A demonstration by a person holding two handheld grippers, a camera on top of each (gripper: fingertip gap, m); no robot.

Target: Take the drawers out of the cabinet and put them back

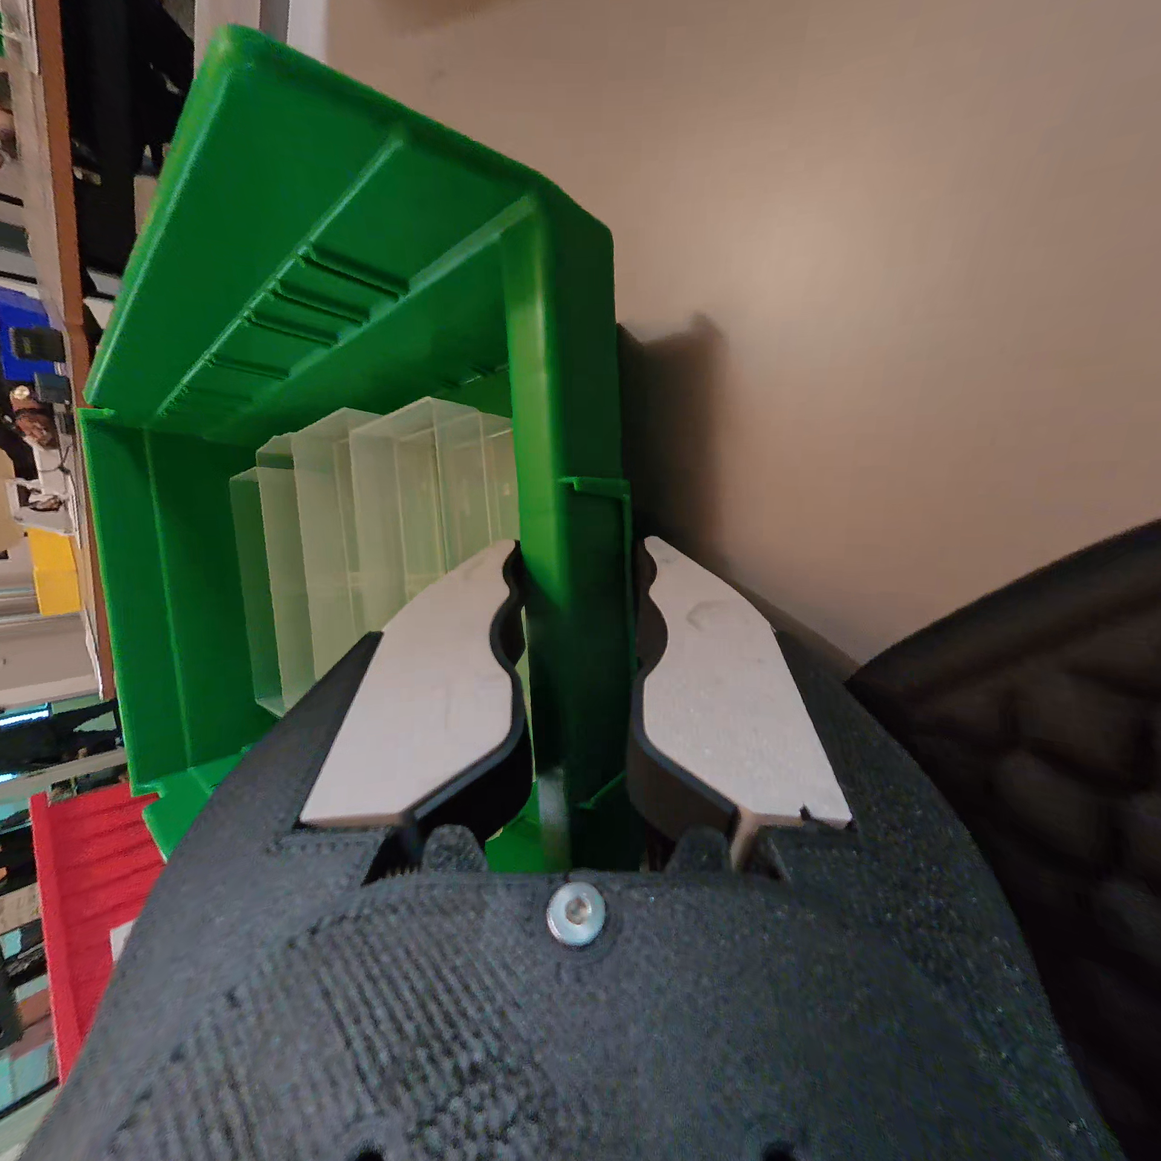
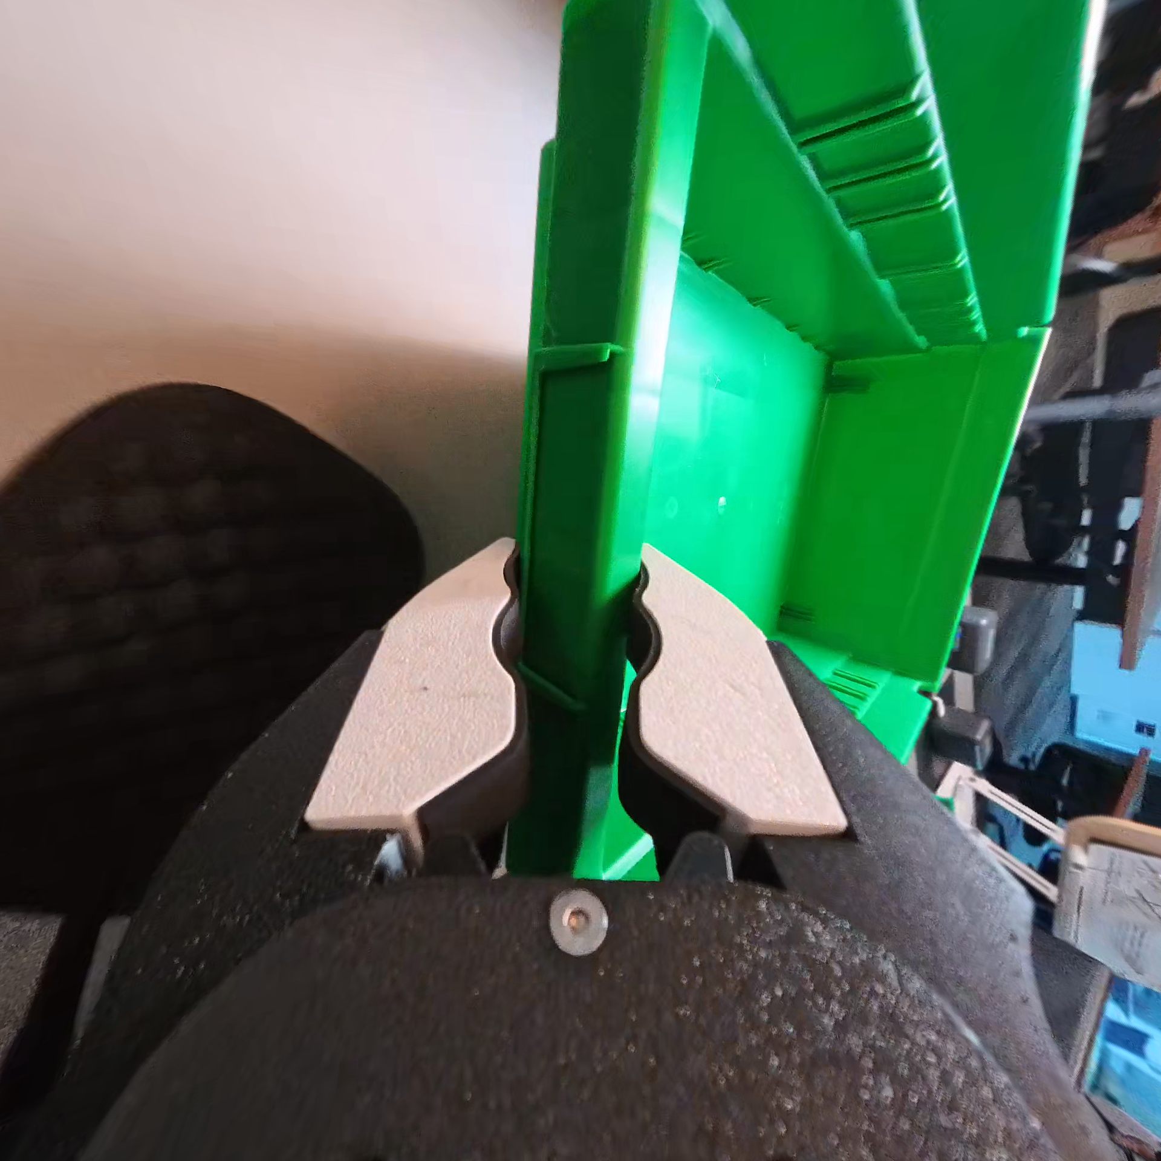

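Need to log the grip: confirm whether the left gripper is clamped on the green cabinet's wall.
Yes: the left gripper has a finger on each side of the green cabinet's side wall.

The left gripper [image 1: 578, 565] clamps a side wall of the green cabinet [image 1: 352, 207] at frame centre, one finger on each face. Clear drawers [image 1: 377, 540] stand inside the cabinet, left of centre. A beige wall [image 1: 879, 220] fills the upper right; a dark rounded object [image 1: 1036, 722] sits lower right.

A cluttered workshop or lab (hard to tell): crowded shelving [image 1: 38, 377], equipment [image 2: 1106, 565].
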